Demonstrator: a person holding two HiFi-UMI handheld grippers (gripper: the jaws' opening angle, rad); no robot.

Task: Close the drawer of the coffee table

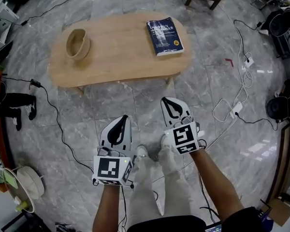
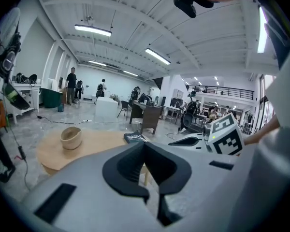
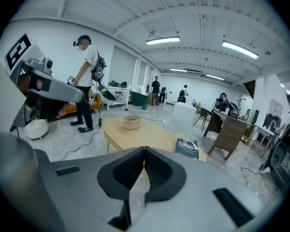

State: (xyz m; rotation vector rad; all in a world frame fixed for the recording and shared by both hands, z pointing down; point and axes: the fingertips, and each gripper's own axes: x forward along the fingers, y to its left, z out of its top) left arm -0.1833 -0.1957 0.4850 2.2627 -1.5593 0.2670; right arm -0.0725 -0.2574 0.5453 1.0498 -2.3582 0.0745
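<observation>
Plainly, the pale wooden coffee table (image 1: 121,50) carries a bowl (image 1: 78,43) and book (image 1: 164,36).

bowl (image 1: 78,43) left, book (image 1: 164,36) right, on table (image 1: 118,52)

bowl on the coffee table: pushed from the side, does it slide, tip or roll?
Likely slides: the bowl looks squat, wider than tall, standing upright on the smooth table. Rolling seems unlikely unless knocked onto its side. Its wall looks thick and matte, so probably stiff with decent grip; material, and so fragility, can't be told.
</observation>
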